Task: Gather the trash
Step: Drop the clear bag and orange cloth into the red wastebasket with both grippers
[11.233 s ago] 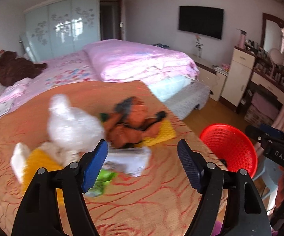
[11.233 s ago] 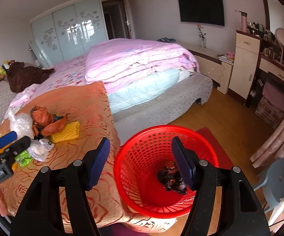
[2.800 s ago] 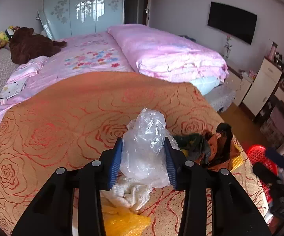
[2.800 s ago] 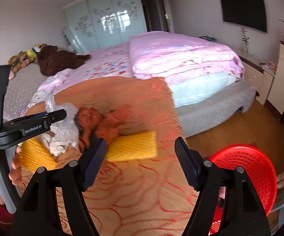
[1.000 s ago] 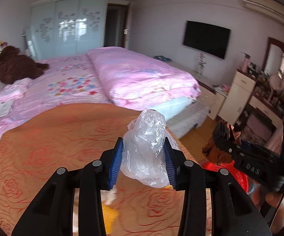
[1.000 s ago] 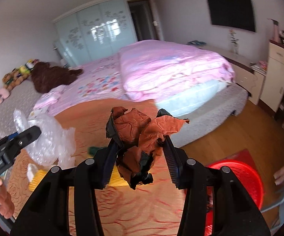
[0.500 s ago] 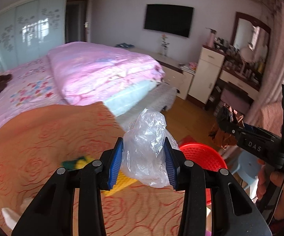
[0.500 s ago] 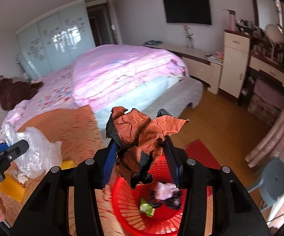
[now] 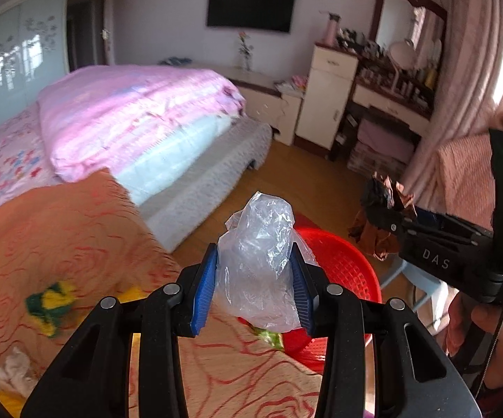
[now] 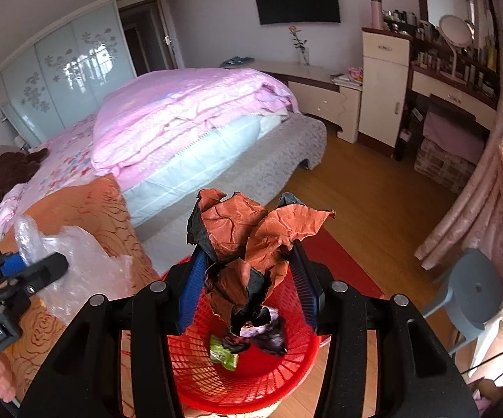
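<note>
Right tool [image 10: 249, 289] is clamped on a crumpled orange-and-black paper wad [image 10: 248, 240], hanging right over the red mesh basket [image 10: 279, 379] with a green wrapper [image 10: 223, 351] inside. Left tool [image 9: 254, 292] is squeezing a clear plastic bag [image 9: 258, 257] just beside the basket, above the orange rose-patterned bedspread [image 9: 59, 230]. Pink folded quilt [image 10: 188, 118] sits farther back.

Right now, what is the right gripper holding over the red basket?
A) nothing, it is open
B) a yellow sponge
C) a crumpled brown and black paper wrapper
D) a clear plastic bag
C: in the right wrist view the right gripper is shut on the crumpled brown and black paper wrapper, hanging above the red basket; the clear plastic bag is in the left gripper.
</note>
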